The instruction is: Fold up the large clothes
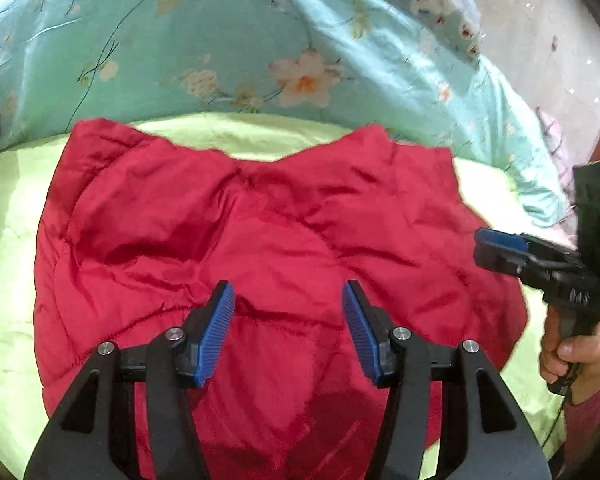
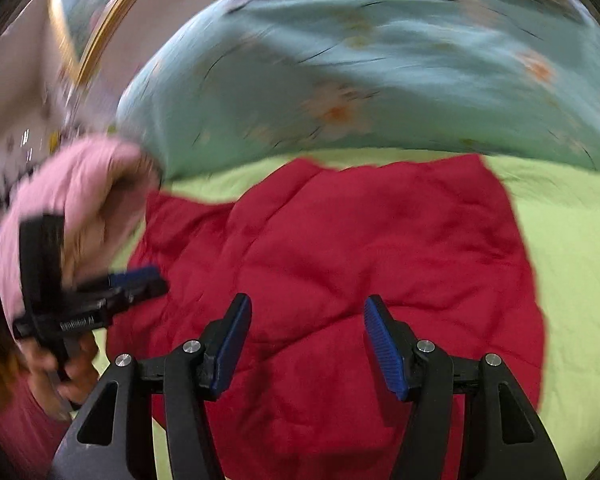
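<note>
1. My left gripper is spread wide, blue pads well apart, with nothing between them; it hangs above the red garment.
2. My right gripper is likewise wide open and holds nothing, poised over the same garment.
3. From the left wrist, the right gripper shows at the right side, over the garment's right edge; seen side-on there, I cannot judge its gap. My right hand grips its handle.
4. From the right wrist, the left gripper shows at the left, blurred, over the garment's left edge, with my left hand below it.
5. The garment, puffy and quilted, lies spread and creased on the green sheet, filling most of the middle of the bed, green showing on both sides and along the far edge.
6. Beyond the far edge lies a teal floral quilt.
7. A pink garment sits at the sheet's far left corner, touching the quilt.
</note>
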A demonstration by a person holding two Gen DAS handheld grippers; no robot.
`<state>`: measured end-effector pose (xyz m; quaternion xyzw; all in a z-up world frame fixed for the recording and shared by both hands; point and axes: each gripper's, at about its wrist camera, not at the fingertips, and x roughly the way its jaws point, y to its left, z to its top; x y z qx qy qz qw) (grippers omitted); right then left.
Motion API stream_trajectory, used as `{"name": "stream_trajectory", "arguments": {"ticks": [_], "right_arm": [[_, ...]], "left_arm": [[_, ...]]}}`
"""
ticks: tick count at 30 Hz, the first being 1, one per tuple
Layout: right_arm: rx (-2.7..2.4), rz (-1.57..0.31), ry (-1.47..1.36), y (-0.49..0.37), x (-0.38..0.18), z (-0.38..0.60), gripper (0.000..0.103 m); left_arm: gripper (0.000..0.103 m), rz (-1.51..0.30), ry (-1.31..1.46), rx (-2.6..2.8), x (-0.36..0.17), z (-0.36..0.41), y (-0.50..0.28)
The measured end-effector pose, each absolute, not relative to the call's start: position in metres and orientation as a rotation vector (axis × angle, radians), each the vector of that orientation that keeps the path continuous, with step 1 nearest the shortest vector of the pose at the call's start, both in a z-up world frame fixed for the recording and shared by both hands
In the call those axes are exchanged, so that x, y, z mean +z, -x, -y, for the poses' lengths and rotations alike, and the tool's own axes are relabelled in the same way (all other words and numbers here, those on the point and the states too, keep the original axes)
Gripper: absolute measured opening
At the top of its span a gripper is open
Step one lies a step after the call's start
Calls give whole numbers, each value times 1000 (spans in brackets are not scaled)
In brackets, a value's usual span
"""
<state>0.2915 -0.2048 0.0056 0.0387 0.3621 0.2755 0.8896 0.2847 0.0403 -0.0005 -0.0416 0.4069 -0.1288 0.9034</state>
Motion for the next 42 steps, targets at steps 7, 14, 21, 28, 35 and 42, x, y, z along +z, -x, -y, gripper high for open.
{"name": "stream_trajectory", "arguments": {"ticks": [7,14,21,28,35,42], "right_arm": [[467,-848,61,-326,-28,173,57],[350,-879,0,-375,-41,187,57],[279,-902,-151,-416,-56,224,57],[290,-901,-204,-432,-69,236,59],[300,-889,-264,-431,-71,248,61],[303,-899,-275,-426,-60,248,63]], "left_arm": [[55,-904,109,-178,-26,-55,-317],[55,-931,106,-55,-35,-68,-357],[55,-951,166,43,-45,-100,-395],[57,-973,219,62,-58,-113,-410],[60,-977,228,65,-64,-113,-415],[59,-971,242,65,-53,-116,-404]]}}
